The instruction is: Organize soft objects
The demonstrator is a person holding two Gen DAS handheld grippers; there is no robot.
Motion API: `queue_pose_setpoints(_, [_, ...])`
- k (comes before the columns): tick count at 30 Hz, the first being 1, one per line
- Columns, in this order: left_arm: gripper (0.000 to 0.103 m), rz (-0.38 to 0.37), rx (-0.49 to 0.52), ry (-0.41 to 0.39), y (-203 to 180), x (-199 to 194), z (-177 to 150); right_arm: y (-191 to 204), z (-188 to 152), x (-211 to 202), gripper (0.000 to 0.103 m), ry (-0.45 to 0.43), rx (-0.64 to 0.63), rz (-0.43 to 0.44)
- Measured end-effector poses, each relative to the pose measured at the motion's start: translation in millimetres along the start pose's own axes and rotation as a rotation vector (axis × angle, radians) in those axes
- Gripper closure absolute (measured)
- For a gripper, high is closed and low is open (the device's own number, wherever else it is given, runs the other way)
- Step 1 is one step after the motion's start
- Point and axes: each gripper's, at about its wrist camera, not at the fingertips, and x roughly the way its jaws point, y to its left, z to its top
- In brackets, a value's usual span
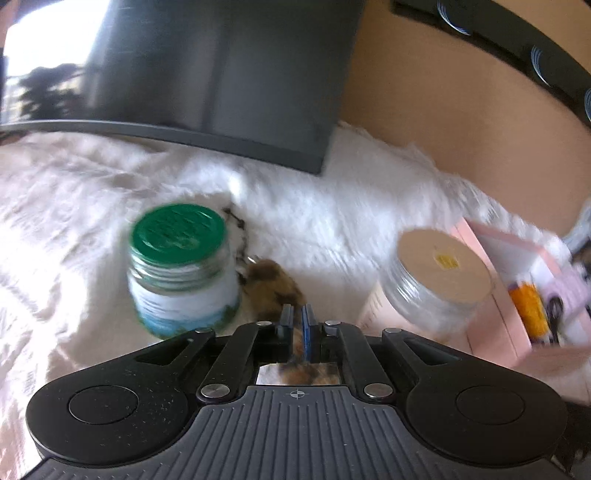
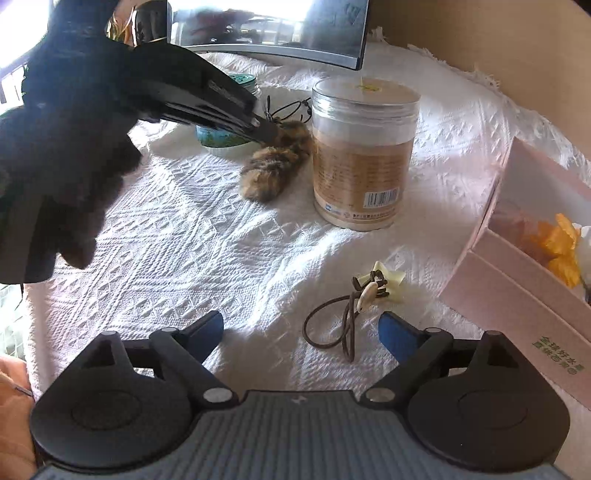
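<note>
Mottled brown furry pompom [image 2: 275, 162] lies between two jars, pinched by the left gripper [image 1: 297, 317].

Domestic desk setting. A monitor [image 2: 273, 29] stands on a white woven cloth [image 2: 207, 236]. Jars [image 2: 364, 155], hair ties [image 2: 332, 328] and a pink box [image 2: 517, 280] lie about.

White woven cloth [image 2: 192, 236] under jars [image 2: 364, 155]
</note>
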Motion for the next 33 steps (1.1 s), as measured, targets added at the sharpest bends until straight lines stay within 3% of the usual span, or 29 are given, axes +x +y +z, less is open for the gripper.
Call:
queue_pose_setpoints(5, [0.095,0.107,-0.171,0.169,12.7,35.7,12.2,-0.7,-0.2,0.6,0.011,0.019,0.019,-0.007])
queue_pose_setpoints(9, [0.089,0.139,-0.22,0.148,6.7,49.3,21.3,-4.0,-6.2,-4.6,0.011,0.011,0.015,0.001])
queue_pose_setpoints(13, [0.087,0.162,-0.302,0.234,5.4,76.9,29.6,-9.9,-14.1,-9.7,0.011,-0.01,0.003,0.026])
queue_pose_setpoints(15, [0.087,0.159,-0.315,0.249,5.1,82.6,33.4,-12.1,-16.6,-10.8,0.011,-0.019,-0.005,0.039])
queue_pose_setpoints(18, [0.086,0.097,-0.303,0.285,6.1,89.6,38.3,-14.2,-18.7,-11.2,0.011,-0.032,-0.019,0.054])
queue_pose_setpoints(22, [0.084,0.093,-0.283,0.299,7.1,89.1,41.7,-14.5,-20.0,-10.9,0.011,-0.046,-0.036,0.064])
queue_pose_setpoints(27, [0.084,0.08,-0.377,0.317,8.8,90.3,60.6,-14.7,-19.8,-10.5,0.011,-0.053,-0.036,0.066])
queue_pose_setpoints(30, [0.084,0.095,-0.384,0.308,4.5,92.0,82.1,-15.1,-20.2,-10.9,0.011,-0.055,-0.033,0.068])
queue_pose_setpoints(33, [0.084,0.15,-0.305,0.351,-0.8,96.2,102.4,-15.9,-20.7,-11.3,0.011,-0.057,-0.033,0.073])
